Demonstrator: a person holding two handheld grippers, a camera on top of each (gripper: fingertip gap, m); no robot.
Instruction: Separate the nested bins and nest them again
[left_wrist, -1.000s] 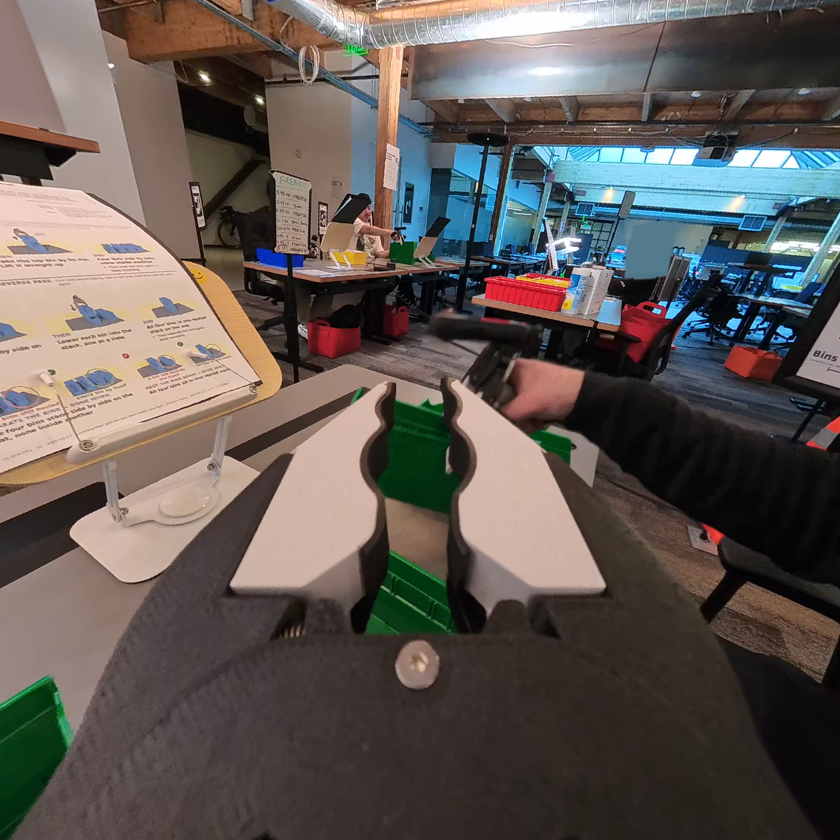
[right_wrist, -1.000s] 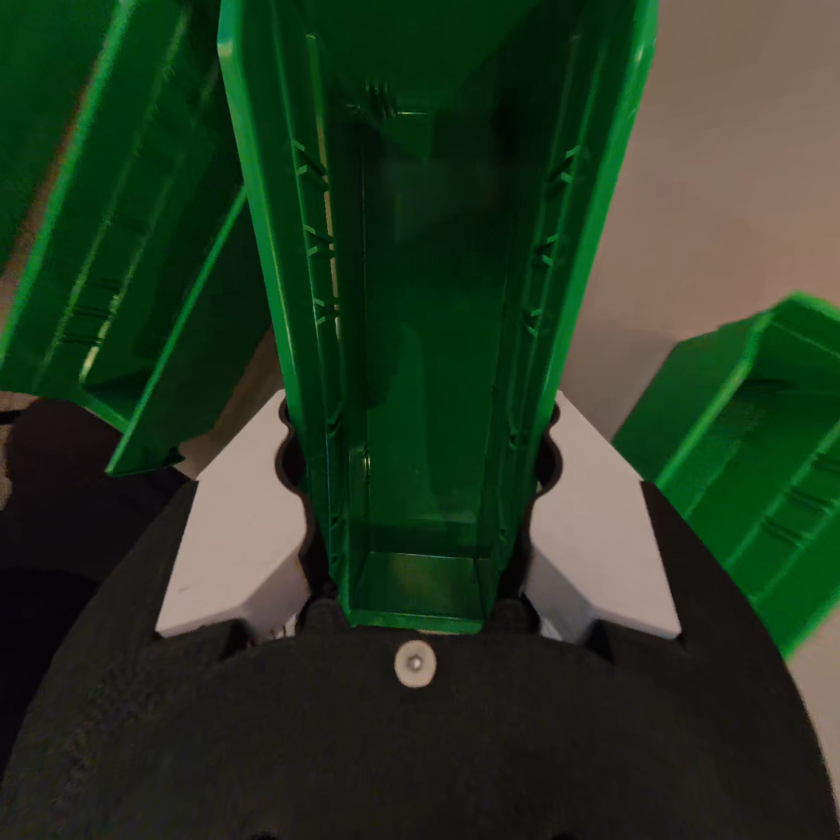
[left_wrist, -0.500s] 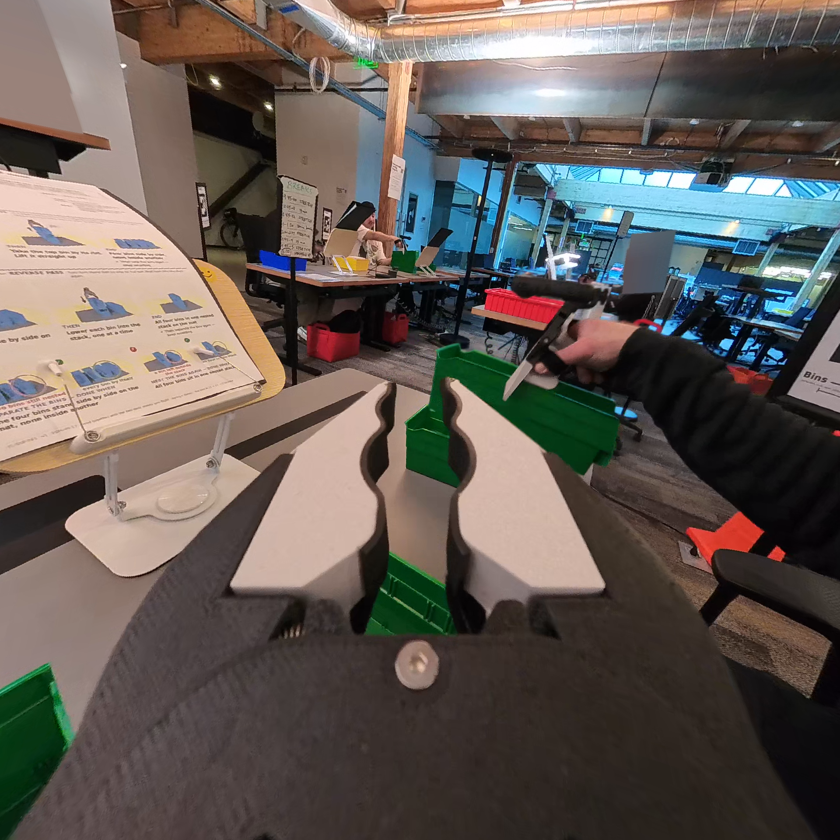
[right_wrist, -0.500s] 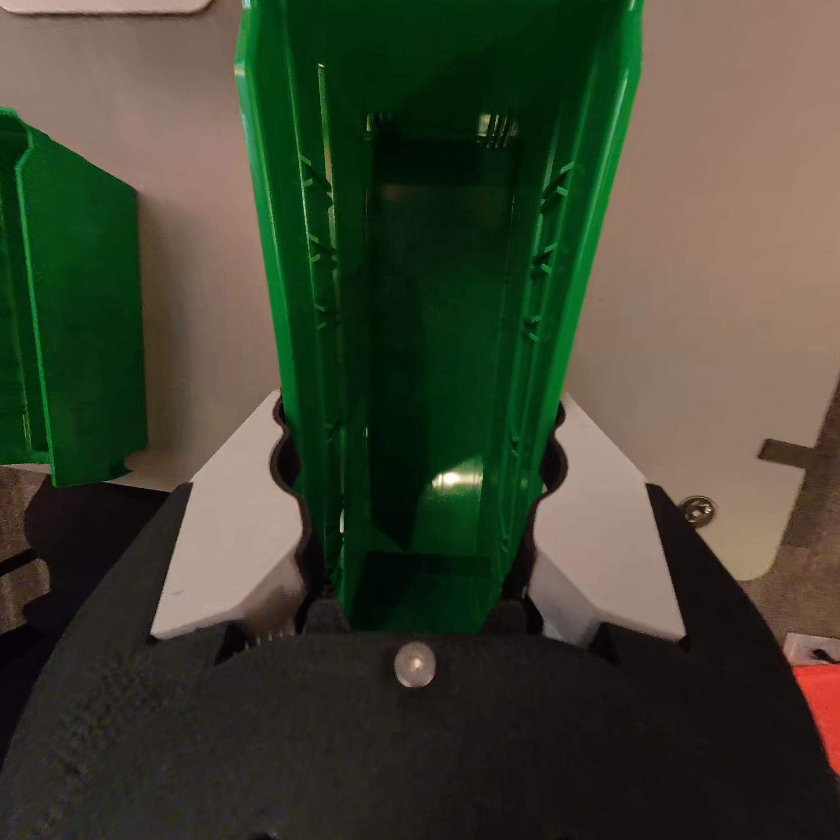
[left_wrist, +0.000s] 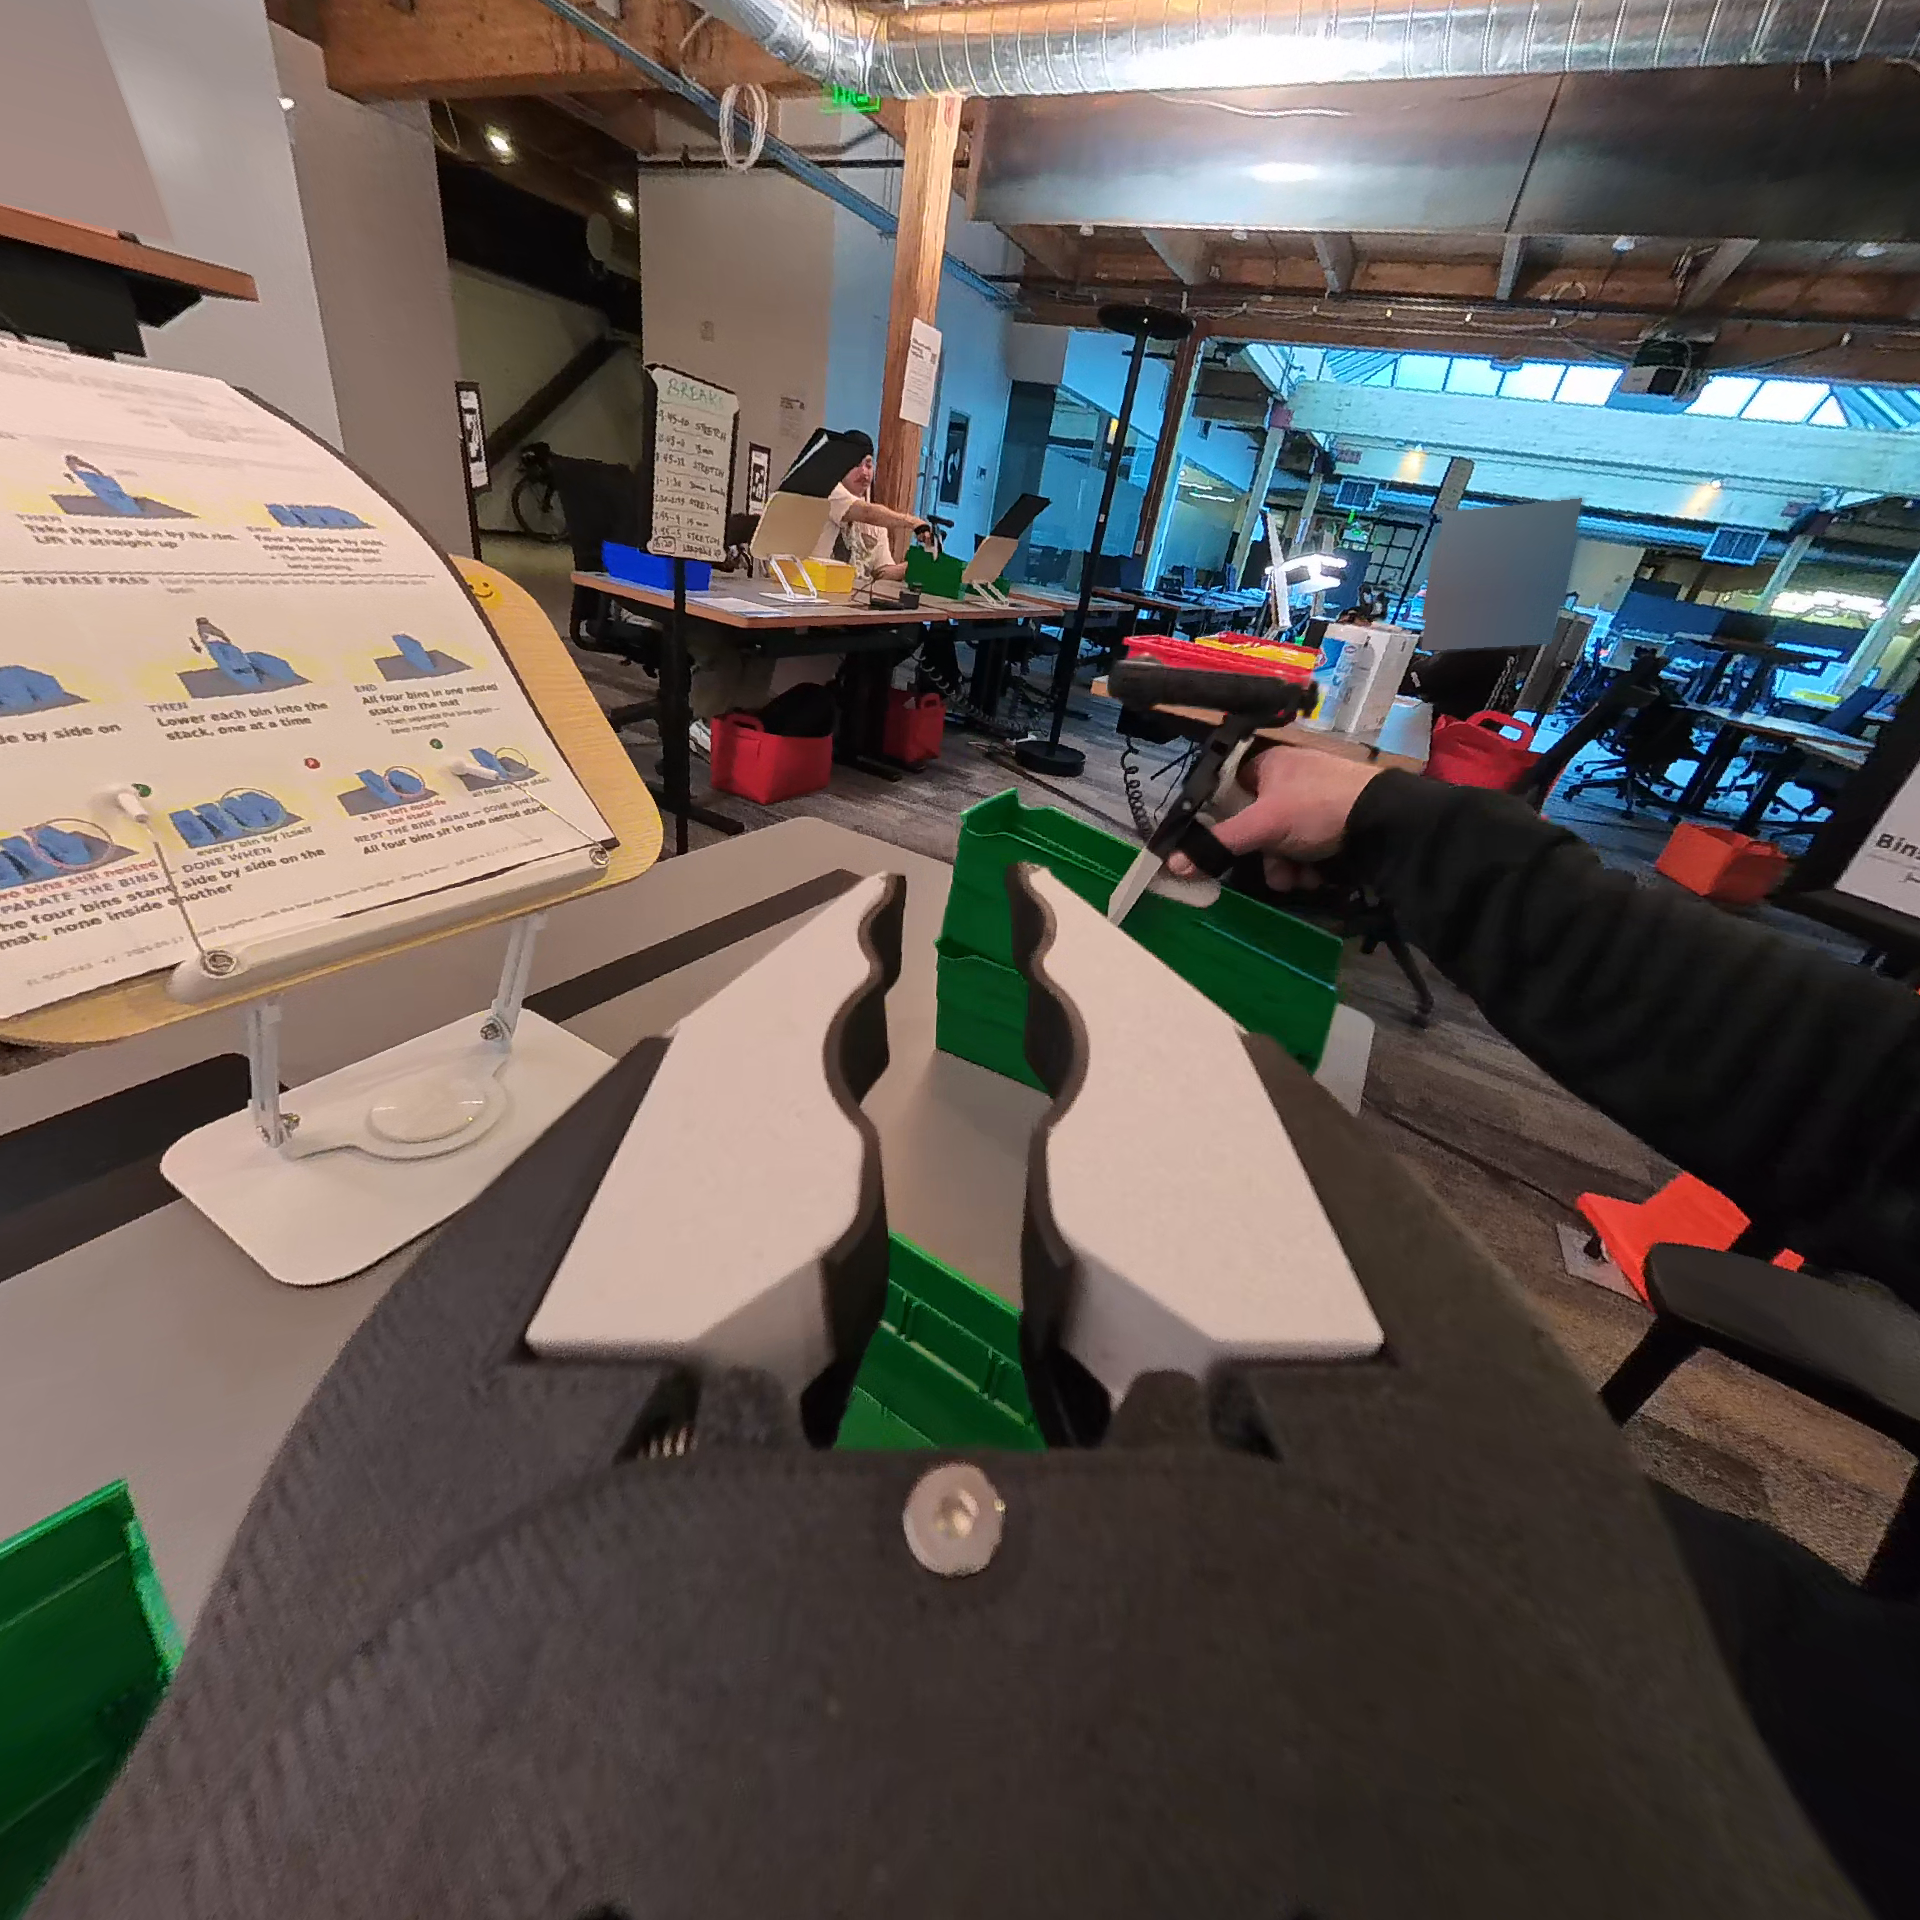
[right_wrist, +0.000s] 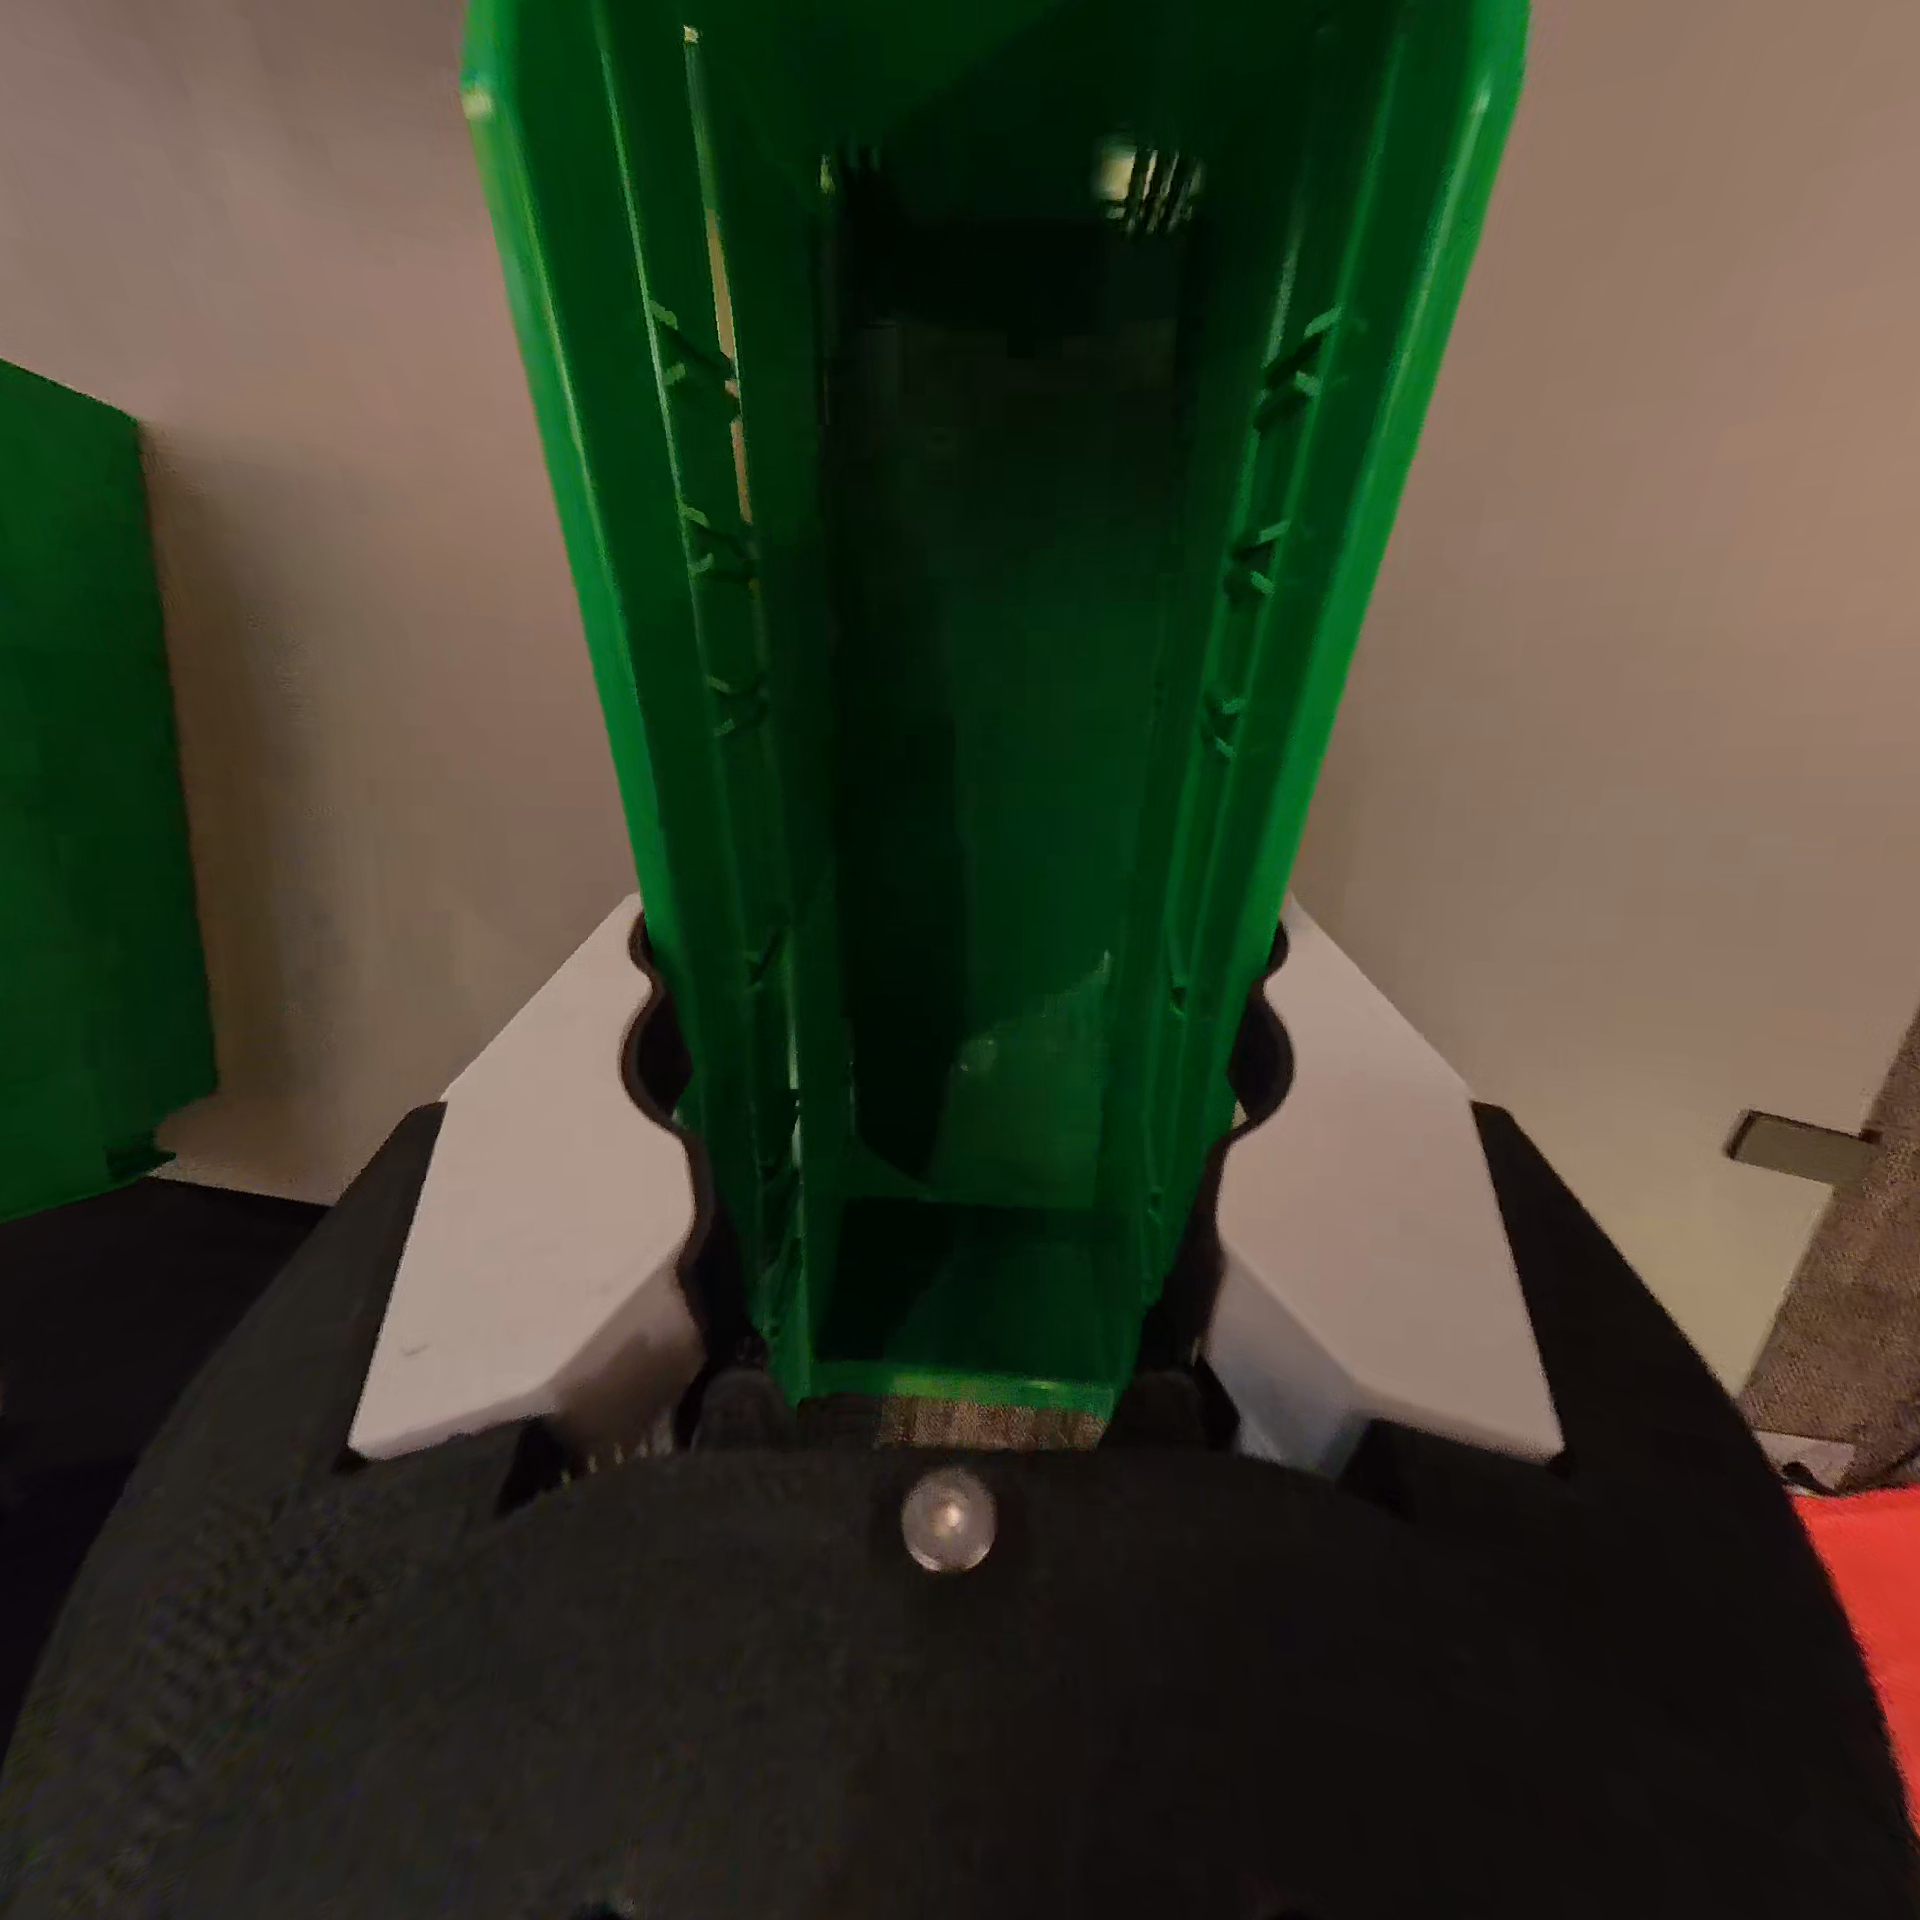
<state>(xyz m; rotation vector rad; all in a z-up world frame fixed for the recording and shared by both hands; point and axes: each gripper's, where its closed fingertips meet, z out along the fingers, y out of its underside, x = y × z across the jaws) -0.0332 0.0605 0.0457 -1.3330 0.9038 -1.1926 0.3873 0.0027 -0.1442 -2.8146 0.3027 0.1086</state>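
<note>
- Between the right tongs, at the centre of the right wrist view, a green bin is clamped by both long walls, its mouth toward the camera.
- Low centre of the left wrist view, the left tongs are parted and grasp nothing; a second bin lies under them.
- Farther, right of centre, the held bin sits over a stack on the surface.
- Risk: lowered askew, I judge its rim could catch the stack's wall and jam, or shove the stack toward the far edge.
- Only the left view shows the stack and edge; only the right shows the grip.
</note>
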